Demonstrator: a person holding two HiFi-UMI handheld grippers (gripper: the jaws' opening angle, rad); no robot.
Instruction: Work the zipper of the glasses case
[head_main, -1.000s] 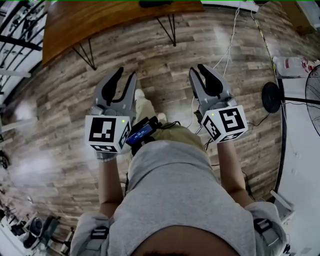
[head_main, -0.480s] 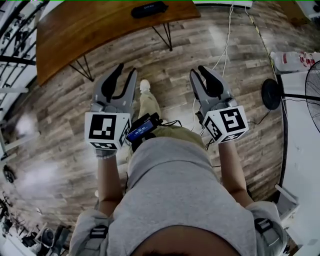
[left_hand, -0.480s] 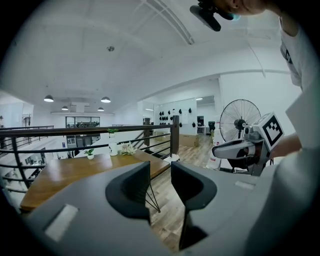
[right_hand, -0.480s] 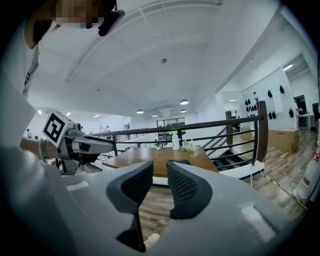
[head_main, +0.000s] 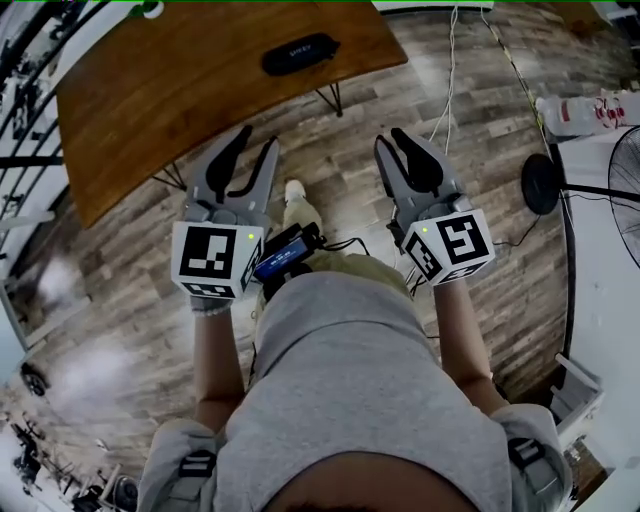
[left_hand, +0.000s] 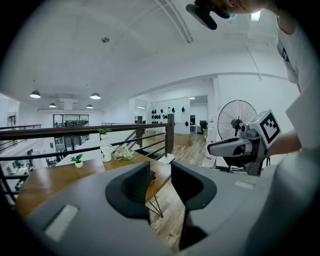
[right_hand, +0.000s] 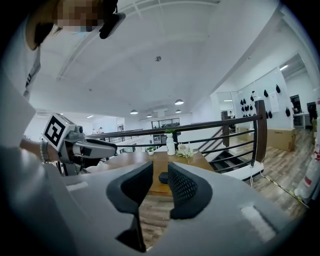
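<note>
Resting on the table (head_main: 190, 100), the glasses case (head_main: 300, 53) lies untouched.

Wooden bench (head_main: 180, 80) on thin black hairpin legs (head_main: 333, 98), standing on a wood-plank floor (head_main: 340, 180). A dark glasses case (head_main: 300, 53) lies flat near one end. Toward the far side stand a white vase (left_hand: 106, 151), a small potted plant (left_hand: 78, 161) and a bunch of pale flowers (left_hand: 122, 151).

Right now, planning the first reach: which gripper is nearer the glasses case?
Left, slightly. The left gripper hovers at the near edge of the table, short of the glasses case; the right gripper is over the floor, off to the case's right.
</note>
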